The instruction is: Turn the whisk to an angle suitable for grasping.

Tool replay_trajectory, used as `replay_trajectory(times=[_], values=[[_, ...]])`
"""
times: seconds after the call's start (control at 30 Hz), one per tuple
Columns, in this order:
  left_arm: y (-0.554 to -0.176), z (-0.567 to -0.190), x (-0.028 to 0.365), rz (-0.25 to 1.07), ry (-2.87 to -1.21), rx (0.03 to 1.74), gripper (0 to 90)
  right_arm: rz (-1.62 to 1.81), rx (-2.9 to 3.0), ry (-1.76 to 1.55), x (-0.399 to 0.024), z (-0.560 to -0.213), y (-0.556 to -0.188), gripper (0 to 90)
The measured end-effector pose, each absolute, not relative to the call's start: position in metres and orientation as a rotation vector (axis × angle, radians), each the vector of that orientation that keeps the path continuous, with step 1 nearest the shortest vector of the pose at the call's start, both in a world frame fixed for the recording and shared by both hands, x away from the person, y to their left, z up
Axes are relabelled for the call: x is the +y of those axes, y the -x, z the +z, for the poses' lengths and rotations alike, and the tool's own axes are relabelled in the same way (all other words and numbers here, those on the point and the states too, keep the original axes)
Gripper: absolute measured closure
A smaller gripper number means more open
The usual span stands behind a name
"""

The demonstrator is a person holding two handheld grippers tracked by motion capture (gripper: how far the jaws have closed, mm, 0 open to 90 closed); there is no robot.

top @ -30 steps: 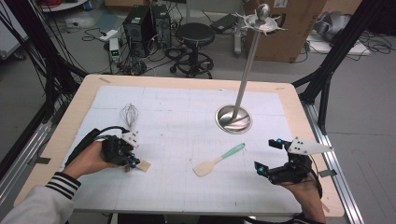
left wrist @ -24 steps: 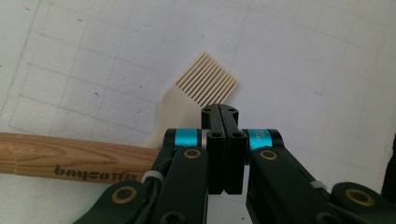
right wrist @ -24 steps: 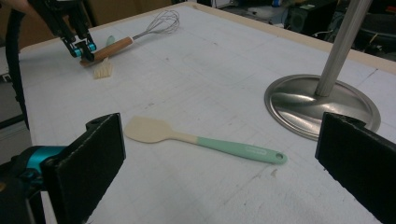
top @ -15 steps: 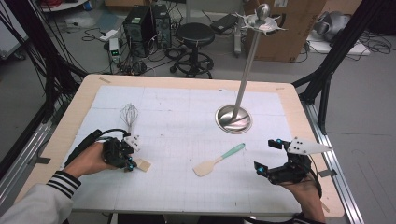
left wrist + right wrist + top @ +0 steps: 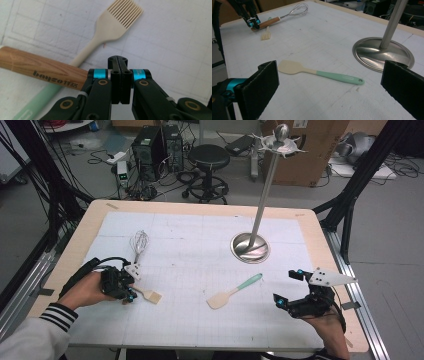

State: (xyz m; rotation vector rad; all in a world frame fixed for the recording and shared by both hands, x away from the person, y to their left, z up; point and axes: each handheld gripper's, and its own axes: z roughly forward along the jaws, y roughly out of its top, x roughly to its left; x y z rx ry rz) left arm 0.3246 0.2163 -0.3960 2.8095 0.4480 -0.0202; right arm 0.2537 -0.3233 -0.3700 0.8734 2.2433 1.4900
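Observation:
My left gripper (image 5: pixel 127 292) rests low on the table's left side, jaws shut with nothing between them (image 5: pixel 120 75). Just past its tips lies a cream silicone brush (image 5: pixel 117 22) with a pale green handle. The wood handle of a wire whisk (image 5: pixel 42 70) crosses over that brush handle. From above, the whisk (image 5: pixel 139 242) points away from the hand and the brush head (image 5: pixel 152 296) lies to the gripper's right. My right gripper (image 5: pixel 287 288) stands wide open at the table's right front. A cream and mint spatula (image 5: pixel 322 72) lies on the table ahead of its jaws, untouched.
A steel stand (image 5: pixel 250 247) with a round base and a tall pole rises right of centre, just beyond the spatula (image 5: pixel 235 290). A white gridded mat (image 5: pixel 200 235) covers the wooden table. Computers, a stool and cables are on the floor behind the far edge.

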Motion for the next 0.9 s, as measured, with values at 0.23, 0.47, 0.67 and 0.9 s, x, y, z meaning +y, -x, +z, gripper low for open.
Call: replay_trajectory(times=[0.23, 0.47, 0.67, 0.9], values=[[-0.329, -0.401, 0.235, 0.010, -2.838, 0.509, 89.8, 1.482, 2.252, -0.871, -0.322, -0.371, -0.254, 0.1], [-0.332, -0.401, 0.256, 0.017, -2.812, 0.582, 89.7, 1.479, 2.257, -0.872, -0.322, -0.372, -0.255, 0.1], [-0.333, -0.402, 0.271, 0.042, -2.809, 0.622, 89.7, 1.472, 2.263, -0.872, -0.321, -0.372, -0.255, 0.1], [-0.336, -0.401, 0.279, 0.078, -2.811, 0.642, 89.8, 1.471, 2.267, -0.876, -0.320, -0.373, -0.256, 0.1]])
